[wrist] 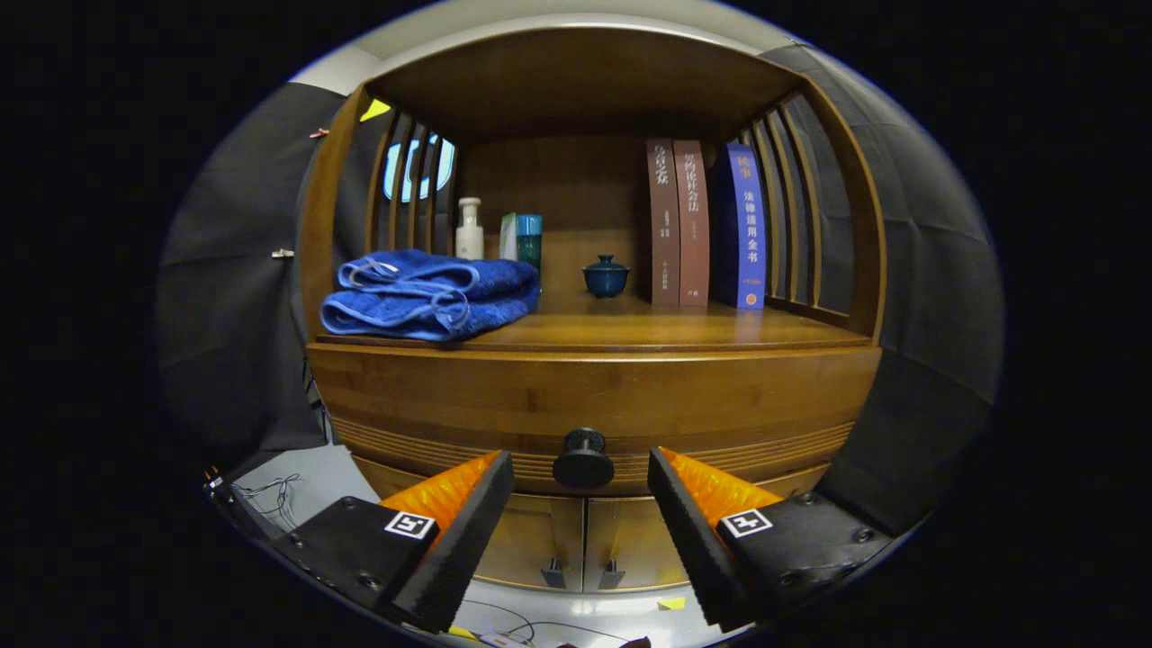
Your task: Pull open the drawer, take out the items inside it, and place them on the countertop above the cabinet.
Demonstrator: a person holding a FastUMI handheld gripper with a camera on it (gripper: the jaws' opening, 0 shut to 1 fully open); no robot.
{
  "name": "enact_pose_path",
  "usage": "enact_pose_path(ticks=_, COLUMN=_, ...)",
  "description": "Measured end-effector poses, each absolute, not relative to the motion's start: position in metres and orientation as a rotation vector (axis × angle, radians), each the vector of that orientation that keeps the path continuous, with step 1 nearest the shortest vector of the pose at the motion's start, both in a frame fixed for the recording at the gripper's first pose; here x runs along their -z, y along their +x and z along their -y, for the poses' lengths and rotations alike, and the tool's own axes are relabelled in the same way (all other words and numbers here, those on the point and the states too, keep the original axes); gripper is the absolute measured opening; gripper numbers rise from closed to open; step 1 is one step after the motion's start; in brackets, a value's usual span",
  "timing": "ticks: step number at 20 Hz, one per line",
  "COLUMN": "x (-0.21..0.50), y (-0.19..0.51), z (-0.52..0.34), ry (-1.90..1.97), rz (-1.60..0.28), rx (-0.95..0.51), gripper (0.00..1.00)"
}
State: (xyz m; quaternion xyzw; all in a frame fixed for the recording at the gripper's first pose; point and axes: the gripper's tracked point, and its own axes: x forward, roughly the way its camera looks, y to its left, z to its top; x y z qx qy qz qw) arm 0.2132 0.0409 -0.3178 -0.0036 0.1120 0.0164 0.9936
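Wooden cabinet (594, 396) faces the gripper (580, 472) head-on, its drawer (594, 405) closed flush under the countertop (630, 328). Round dark knob (583, 461) sits at the middle of the drawer front — it lies between the two fingers, which are spread wide with a clear gap on either side of the knob, touching nothing. Whether the fingertips are level with the knob or short of it cannot be told. Below the knob, two lower cabinet doors (585, 540) meet at a seam, each with a small handle. Above the knob, on the countertop: a folded blue towel (427, 295) near the front edge to the knob's left; behind the towel a white pump bottle (469, 229) and a green-and-teal box (521, 238); a small dark blue lidded cup (606, 276) roughly straight above the knob, further back; three upright books (706, 225) to the knob's right — two brown, one blue. Slatted side panels close the shelf on both sides. Loose wires (270, 495) lie on the pale floor left of the cabinet base.
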Motion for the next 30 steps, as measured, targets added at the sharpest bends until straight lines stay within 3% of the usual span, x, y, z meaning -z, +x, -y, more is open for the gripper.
enact_pose_path(ticks=3, x=0.339, y=0.236, z=-0.03, ry=-0.01, rz=-0.271, rx=0.014, gripper=0.99)
enact_pose_path(ticks=5, x=0.34, y=0.242, z=-0.036, ry=0.026, rz=-0.263, rx=-0.015, gripper=0.86)
enact_pose_path(ticks=8, x=0.336, y=0.239, z=-0.038, ry=-0.016, rz=-0.24, rx=-0.015, gripper=0.51)
enact_pose_path(ticks=12, x=0.338, y=0.241, z=-0.039, ry=0.024, rz=-0.253, rx=-0.014, gripper=0.35)
enact_pose_path(ticks=30, x=0.339, y=0.097, z=-0.036, ry=0.027, rz=-0.281, rx=-0.025, gripper=0.34)
